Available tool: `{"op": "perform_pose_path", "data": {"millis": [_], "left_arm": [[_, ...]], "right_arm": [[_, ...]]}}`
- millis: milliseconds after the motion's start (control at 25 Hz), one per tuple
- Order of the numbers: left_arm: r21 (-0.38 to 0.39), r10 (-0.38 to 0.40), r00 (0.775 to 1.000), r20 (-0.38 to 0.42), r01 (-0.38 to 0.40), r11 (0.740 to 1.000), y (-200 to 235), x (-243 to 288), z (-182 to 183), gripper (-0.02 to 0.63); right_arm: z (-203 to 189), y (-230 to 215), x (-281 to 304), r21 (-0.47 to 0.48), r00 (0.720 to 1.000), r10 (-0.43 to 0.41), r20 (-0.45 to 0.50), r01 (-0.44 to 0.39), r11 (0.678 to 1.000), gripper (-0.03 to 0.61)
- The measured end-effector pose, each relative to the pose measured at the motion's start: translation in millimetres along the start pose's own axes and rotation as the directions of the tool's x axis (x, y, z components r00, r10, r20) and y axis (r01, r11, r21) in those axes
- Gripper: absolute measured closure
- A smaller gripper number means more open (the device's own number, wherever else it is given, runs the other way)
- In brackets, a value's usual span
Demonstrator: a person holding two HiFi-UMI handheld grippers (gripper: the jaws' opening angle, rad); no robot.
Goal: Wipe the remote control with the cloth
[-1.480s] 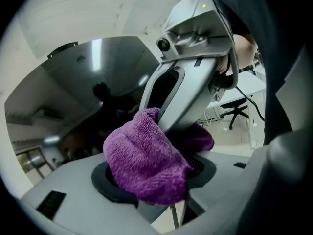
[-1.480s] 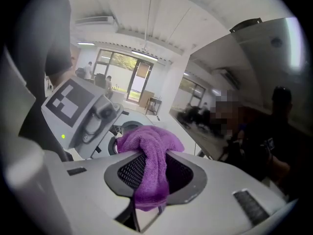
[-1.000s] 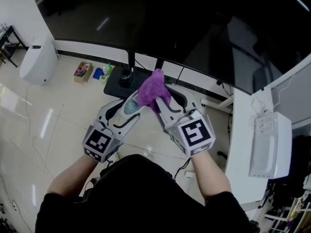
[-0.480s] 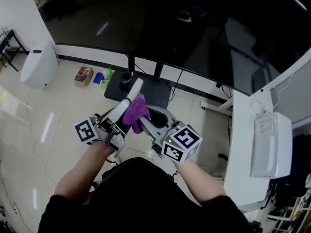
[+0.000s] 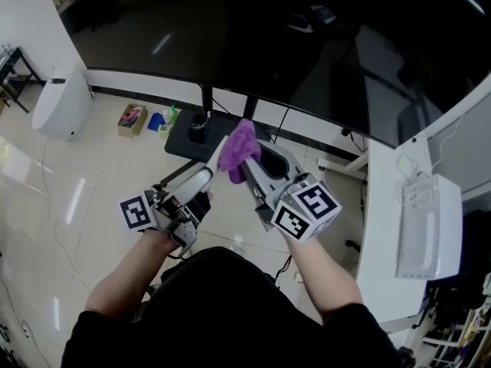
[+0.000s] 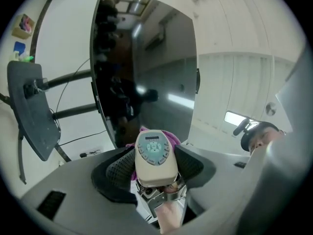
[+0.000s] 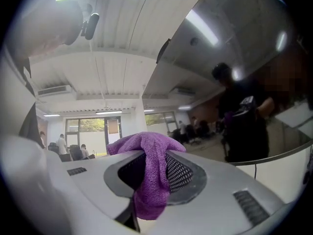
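My left gripper [image 5: 201, 179] is shut on the near end of a beige remote control [image 5: 214, 156], which points up and away from me. In the left gripper view the remote [image 6: 152, 155] shows its button face, wedged between the two dark pads. My right gripper [image 5: 253, 167] is shut on a purple cloth [image 5: 238, 149], which lies against the remote's far end. A bit of the cloth [image 6: 170, 136] peeks out behind the remote. In the right gripper view the cloth [image 7: 150, 173] hangs folded over and down between the jaws.
A large dark screen [image 5: 307, 44] fills the top, on a black stand base [image 5: 184, 135]. On the glossy tiled floor are a white appliance [image 5: 57, 102] and a small box of items [image 5: 132, 115]. A white desk with a white device [image 5: 426, 228] is on the right.
The right gripper pulled the cloth down the remote toward me, then pushed it back up to the far end. The left gripper swung left and lower, then held still.
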State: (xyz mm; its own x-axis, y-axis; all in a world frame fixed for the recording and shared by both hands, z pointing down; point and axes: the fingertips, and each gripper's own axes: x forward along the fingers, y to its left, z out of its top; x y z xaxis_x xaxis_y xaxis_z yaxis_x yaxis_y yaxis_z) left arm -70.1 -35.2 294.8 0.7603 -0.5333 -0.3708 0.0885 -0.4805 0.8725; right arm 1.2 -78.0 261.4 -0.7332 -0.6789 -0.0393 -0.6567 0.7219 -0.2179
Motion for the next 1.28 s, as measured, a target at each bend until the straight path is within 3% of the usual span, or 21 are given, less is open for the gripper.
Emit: {"op": "perform_pose_path", "data": {"millis": [120, 280, 440, 760, 920, 1000, 1040, 1080, 1120, 1160, 1280], "left_arm": [[0.005, 0.005, 1.000, 0.024, -0.005, 1.000, 3, 1, 11, 0.368], [0.020, 0.005, 0.996, 0.092, -0.006, 1.000, 0, 4, 30, 0.368], [0.021, -0.023, 0.996, 0.084, 0.021, 1.000, -9, 9, 30, 0.368], [-0.003, -0.037, 0.999, -0.011, 0.037, 0.999, -7, 9, 7, 0.368], [0.057, -0.010, 0.999, -0.046, 0.013, 0.998, -4, 9, -6, 0.368], [0.144, 0.038, 0.998, -0.045, -0.031, 0.989, 0, 10, -6, 0.368], [0.224, 0.091, 0.995, -0.040, -0.080, 0.971, 5, 9, -4, 0.368], [0.324, 0.164, 0.986, -0.029, -0.146, 0.935, 13, 7, -1, 0.368], [0.433, 0.248, 0.969, -0.014, -0.218, 0.874, 23, 4, 1, 0.368], [0.540, 0.335, 0.942, 0.003, -0.283, 0.793, 36, 1, 1, 0.368], [0.776, 0.566, 0.822, 0.066, -0.399, 0.488, 88, -11, 0, 0.368]], "right_arm": [[0, 6, -1, -0.004, 1.000, 0.019, 0.000, -0.019, 1.000, 0.465], [-30, 47, -6, -0.022, 0.987, 0.142, -0.068, -0.144, 0.989, 0.463], [-45, 65, -2, -0.039, 0.975, 0.194, -0.105, -0.199, 0.979, 0.463], [-11, 21, -3, -0.052, 0.997, 0.068, -0.036, -0.070, 0.996, 0.465], [0, 5, -11, -0.057, 1.000, 0.023, -0.013, -0.024, 0.998, 0.465], [0, 2, -17, -0.068, 1.000, 0.011, -0.016, -0.012, 0.998, 0.463], [-1, -2, -21, -0.079, 1.000, -0.004, -0.020, 0.002, 0.997, 0.463], [-3, -7, -26, -0.092, 0.999, -0.026, -0.026, 0.023, 0.995, 0.463], [-6, -14, -33, -0.106, 0.998, -0.052, -0.037, 0.048, 0.993, 0.463], [-11, -21, -40, -0.119, 0.995, -0.080, -0.053, 0.073, 0.990, 0.463], [-35, -38, -58, -0.163, 0.982, -0.142, -0.127, 0.121, 0.979, 0.463]]}}
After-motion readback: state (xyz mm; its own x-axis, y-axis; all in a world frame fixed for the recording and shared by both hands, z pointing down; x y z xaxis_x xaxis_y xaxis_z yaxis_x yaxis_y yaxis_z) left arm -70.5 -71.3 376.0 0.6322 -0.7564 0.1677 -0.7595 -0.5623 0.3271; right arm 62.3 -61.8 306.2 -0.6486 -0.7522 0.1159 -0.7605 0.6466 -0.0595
